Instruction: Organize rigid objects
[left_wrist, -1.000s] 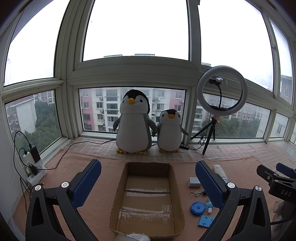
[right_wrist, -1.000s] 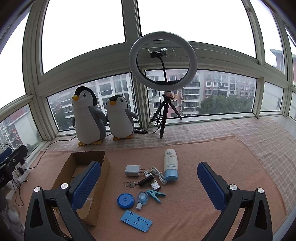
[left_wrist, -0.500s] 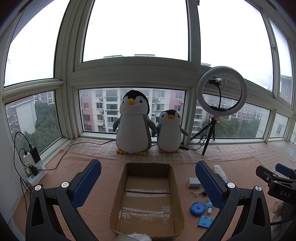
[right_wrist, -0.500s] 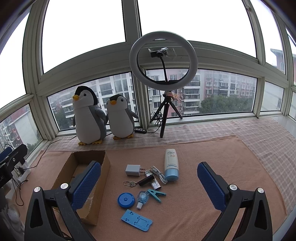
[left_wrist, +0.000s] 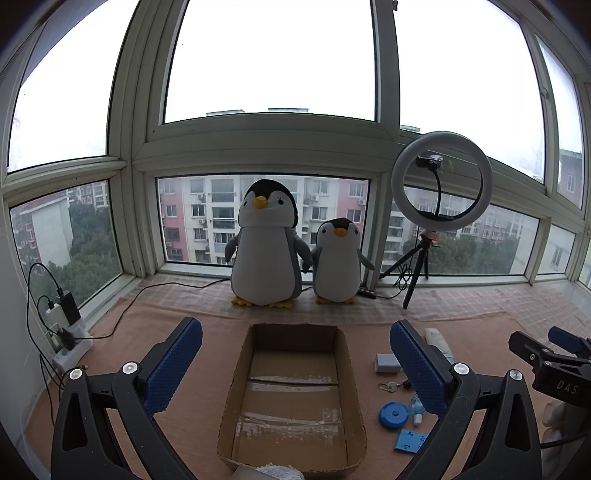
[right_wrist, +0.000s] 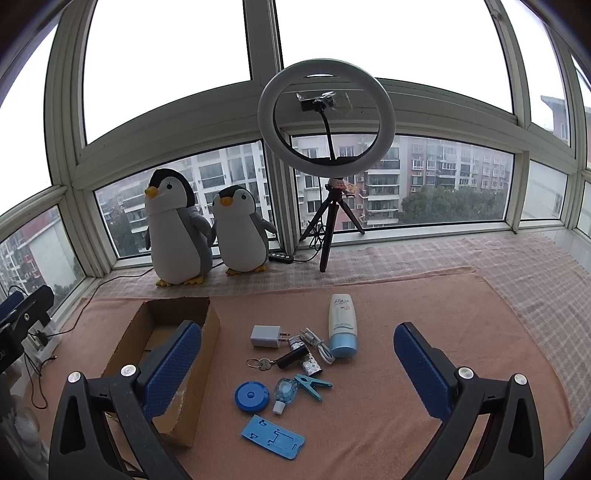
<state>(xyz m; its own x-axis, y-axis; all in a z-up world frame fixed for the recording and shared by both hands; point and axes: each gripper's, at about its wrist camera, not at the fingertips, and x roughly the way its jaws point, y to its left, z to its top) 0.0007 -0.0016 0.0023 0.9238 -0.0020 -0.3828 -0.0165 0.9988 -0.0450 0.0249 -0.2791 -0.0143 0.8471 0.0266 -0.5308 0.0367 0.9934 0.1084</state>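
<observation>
An open cardboard box (left_wrist: 291, 391) (right_wrist: 162, 325) lies on the pink mat, with nothing inside. To its right sits a cluster of small items: a white charger plug (right_wrist: 265, 336), a white-and-blue tube (right_wrist: 342, 325), a key on a ring (right_wrist: 260, 364), a blue round case (right_wrist: 252, 396), a small bottle (right_wrist: 284, 392), a teal clip (right_wrist: 312, 384) and a flat blue holder (right_wrist: 273, 436). My left gripper (left_wrist: 295, 369) hovers open above the box. My right gripper (right_wrist: 297, 369) hangs open over the cluster, holding nothing.
Two plush penguins (left_wrist: 266, 247) (left_wrist: 338, 258) stand against the window behind the box. A ring light on a tripod (right_wrist: 327, 122) stands behind the items. A power strip with cables (left_wrist: 66, 332) lies at the mat's left edge.
The right wrist view has crept slightly forward over the items. Both grippers stay open and nothing on the mat has moved.
</observation>
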